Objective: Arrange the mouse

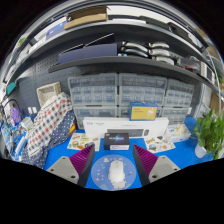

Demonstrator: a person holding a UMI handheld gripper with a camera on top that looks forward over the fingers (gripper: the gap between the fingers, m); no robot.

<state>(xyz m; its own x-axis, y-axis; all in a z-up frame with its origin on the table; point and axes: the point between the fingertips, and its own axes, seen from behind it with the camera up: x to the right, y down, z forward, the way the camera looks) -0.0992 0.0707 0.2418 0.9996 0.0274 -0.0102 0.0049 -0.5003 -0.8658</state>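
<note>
Approach step, lower centre of frame: left finger pad (84, 158), white mouse (118, 173) on round blue mat (103, 180), right pad; gripper (116, 160) wide, unloaded; next, likely lower and close on mouse.

Light: bright, even, from overhead; shadows: soft and faint
Distortion: strong fisheye; shelves (120, 62) bow toward the edges
Focus: centre fairly sharp; rim softer

Gripper (116, 160) fingers spread apart, seemingly level.
</note>
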